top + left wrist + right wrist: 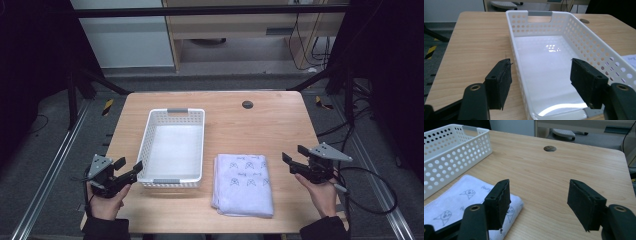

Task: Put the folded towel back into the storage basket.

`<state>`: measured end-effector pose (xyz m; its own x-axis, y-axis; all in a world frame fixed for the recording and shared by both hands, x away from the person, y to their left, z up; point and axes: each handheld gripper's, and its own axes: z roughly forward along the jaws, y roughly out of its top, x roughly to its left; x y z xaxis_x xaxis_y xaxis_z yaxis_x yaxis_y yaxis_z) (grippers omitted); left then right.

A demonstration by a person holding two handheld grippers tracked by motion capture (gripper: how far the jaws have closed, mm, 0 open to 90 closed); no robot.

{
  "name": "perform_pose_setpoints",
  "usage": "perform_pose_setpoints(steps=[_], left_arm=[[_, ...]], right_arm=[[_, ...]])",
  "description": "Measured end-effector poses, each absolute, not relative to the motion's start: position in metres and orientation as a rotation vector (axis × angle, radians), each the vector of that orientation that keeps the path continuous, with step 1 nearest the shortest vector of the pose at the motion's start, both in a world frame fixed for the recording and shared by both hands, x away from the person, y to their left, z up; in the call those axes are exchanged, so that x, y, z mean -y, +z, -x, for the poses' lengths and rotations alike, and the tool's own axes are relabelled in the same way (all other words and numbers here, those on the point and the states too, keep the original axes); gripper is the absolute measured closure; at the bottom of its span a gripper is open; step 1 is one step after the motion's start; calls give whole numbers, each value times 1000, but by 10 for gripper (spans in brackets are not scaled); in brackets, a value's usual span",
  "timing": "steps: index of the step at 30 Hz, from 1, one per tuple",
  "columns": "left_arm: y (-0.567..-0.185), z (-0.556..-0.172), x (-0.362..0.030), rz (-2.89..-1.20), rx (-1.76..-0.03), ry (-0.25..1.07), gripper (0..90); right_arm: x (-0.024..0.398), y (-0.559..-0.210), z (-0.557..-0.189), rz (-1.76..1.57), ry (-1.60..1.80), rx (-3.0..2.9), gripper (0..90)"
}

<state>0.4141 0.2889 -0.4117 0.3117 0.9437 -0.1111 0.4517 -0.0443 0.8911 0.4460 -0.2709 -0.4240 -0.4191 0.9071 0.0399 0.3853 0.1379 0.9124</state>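
Note:
A white perforated basket (pixel 150 131) with grey handles stands empty on the wooden table, left of centre. Beside it on the right lies a folded pale towel (pixel 244 184) printed with small drawings. My left gripper (pixel 129 165) is held just off the basket's near left corner, jaws open and empty; in the left gripper view the basket (pixel 589 47) lies straight ahead between the jaws. My right gripper (pixel 295 153) hovers right of the towel, open, nothing between its pads. In the right gripper view the towel (pixel 461 200) lies low at the left, the basket (pixel 454 150) beyond it.
A round cable hole (pixel 247 104) sits in the table (pixel 280 125) near its far edge. Black frame bars and cables ring the table, with a cable looping by the right hand. A wooden cabinet stands behind on the floor.

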Motion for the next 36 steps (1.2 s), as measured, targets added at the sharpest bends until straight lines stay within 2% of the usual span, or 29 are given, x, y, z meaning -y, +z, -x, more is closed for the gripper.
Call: perform_pose_setpoints(steps=[20,36], left_arm=[[-386,-419,-236,-1704,-1168,643,308],[-385,-412,-181,-1796,-1065,588,309]], right_arm=[[262,-401,-455,-1221,1292,-1860,283],[248,-397,-460,-1201,1273,-1898,286]])
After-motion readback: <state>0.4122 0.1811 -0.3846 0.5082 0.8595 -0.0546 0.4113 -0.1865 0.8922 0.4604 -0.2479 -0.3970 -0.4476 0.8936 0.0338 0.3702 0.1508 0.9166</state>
